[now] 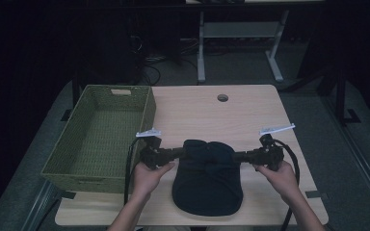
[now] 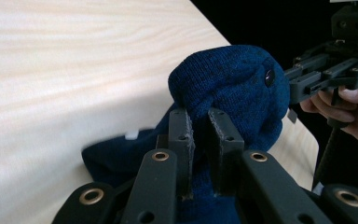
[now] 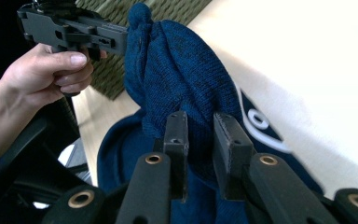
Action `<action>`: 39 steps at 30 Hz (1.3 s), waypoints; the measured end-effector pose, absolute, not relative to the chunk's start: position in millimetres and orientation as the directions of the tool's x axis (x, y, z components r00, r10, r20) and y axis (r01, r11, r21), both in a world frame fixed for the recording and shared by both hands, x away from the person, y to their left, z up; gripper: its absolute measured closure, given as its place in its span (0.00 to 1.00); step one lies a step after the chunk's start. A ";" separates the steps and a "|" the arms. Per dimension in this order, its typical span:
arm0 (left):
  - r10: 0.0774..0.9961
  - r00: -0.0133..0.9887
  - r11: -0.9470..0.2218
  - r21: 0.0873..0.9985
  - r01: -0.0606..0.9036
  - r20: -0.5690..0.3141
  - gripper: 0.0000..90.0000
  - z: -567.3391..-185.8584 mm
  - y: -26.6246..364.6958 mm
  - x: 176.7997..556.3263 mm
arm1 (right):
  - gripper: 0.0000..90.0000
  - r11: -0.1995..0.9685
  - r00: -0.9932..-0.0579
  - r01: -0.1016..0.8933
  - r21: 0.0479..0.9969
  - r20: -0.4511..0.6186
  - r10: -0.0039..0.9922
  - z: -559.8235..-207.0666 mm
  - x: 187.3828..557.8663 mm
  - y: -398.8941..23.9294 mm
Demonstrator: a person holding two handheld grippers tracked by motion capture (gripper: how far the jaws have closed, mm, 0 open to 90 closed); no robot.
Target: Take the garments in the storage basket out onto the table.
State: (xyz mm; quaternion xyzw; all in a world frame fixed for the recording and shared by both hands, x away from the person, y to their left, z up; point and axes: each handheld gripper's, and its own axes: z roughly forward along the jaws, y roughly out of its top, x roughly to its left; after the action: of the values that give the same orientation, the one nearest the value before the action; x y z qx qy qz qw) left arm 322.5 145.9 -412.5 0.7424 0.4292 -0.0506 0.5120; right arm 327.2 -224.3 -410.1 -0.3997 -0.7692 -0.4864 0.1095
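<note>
The dark blue knit hat (image 1: 207,175) lies on the near middle of the wooden table (image 1: 250,110), just right of the green woven basket (image 1: 96,139), its upper edge pinched from opposite sides by the left gripper (image 1: 182,153) and the right gripper (image 1: 235,156), each clamped narrowly on fabric.

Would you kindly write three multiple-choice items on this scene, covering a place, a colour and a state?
1. Where does the woven basket stand?
A. the table's left side
B. its right side
C. the floor

2. What colour is the knitted garment?
A. red
B. dark blue
C. white

3. How does the left gripper stand?
A. wide open above the basket
B. lying unheld on the table
C. shut on the garment

Key: 1 A, the high view shows it left of the garment; 2 B, both gripper views show blue knit; 3 C, its jaws pinch the fabric.
</note>
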 end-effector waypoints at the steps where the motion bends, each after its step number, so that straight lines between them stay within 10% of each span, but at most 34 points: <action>1: 0.585 0.627 -0.111 0.715 0.690 -0.515 0.90 -414.3 146.5 319.6 | 0.84 0.212 -0.657 0.723 0.658 0.560 0.505 -411.8 324.4 -224.0; 30: 0.542 0.646 -0.193 0.669 0.718 -0.537 0.90 -448.6 151.9 286.0 | 0.72 0.268 -0.659 0.739 0.618 0.581 0.477 -424.2 302.8 -219.3; 39: 0.522 0.654 -0.213 0.659 0.721 -0.547 0.90 -450.4 155.7 283.9 | 0.85 0.277 -0.654 0.740 0.612 0.560 0.509 -412.8 332.3 -198.3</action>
State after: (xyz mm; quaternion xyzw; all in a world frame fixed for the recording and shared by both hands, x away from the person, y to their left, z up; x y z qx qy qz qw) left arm 283.9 155.7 -450.4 0.7717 0.4028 -0.1033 0.4812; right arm 332.3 -198.3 -412.8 -0.3959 -0.7888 -0.4525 0.1280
